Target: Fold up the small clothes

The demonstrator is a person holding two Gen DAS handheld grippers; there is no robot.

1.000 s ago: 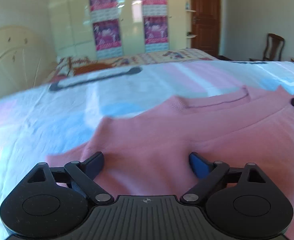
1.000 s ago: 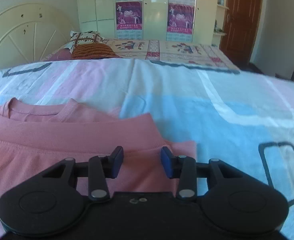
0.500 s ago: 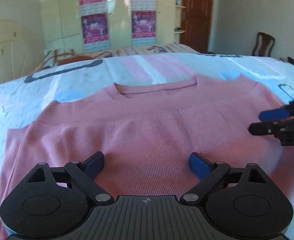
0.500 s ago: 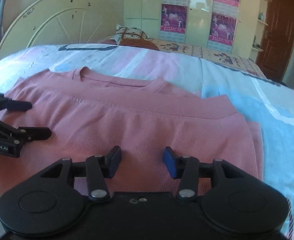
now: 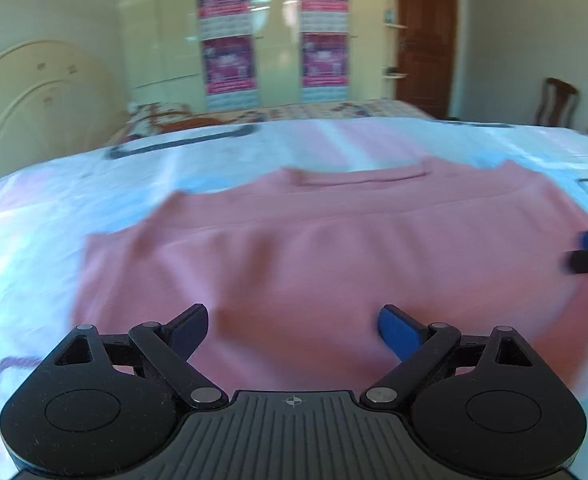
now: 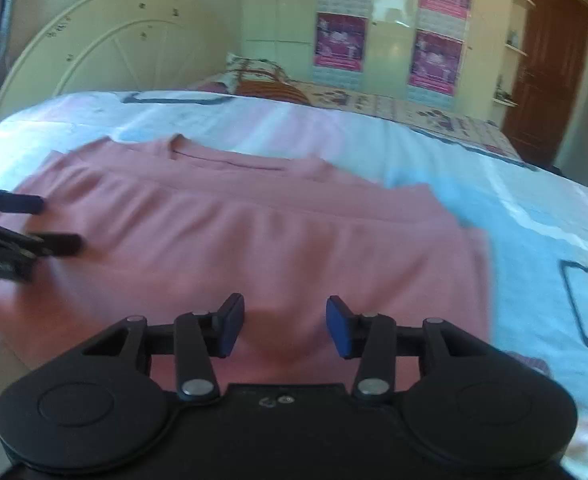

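A pink sweater [image 5: 334, 248] lies flat on the bed, collar at the far side, with a hem edge running across below the collar. It shows again in the right wrist view [image 6: 254, 240]. My left gripper [image 5: 294, 332] hangs open wide over the near part of the sweater, nothing between its fingers. My right gripper [image 6: 285, 328] is partly open over the same near part, and its pads press on nothing. Each gripper also appears in the other view: the right gripper [image 5: 586, 250] at the right edge, the left gripper [image 6: 60, 222] at the left edge.
The bed sheet [image 5: 74, 208] is pale blue, pink and white with dark outlines. A cream headboard [image 6: 106, 44] stands at the left. A wardrobe with posters [image 5: 278, 40], a brown door [image 5: 426, 36] and a chair [image 5: 558, 100] lie beyond. A patterned pillow [image 6: 262, 80] sits at the far end.
Both grippers have drawn back from the sweater's shoulders, so the whole sweater now shows in both views. The jaw gaps look the same.
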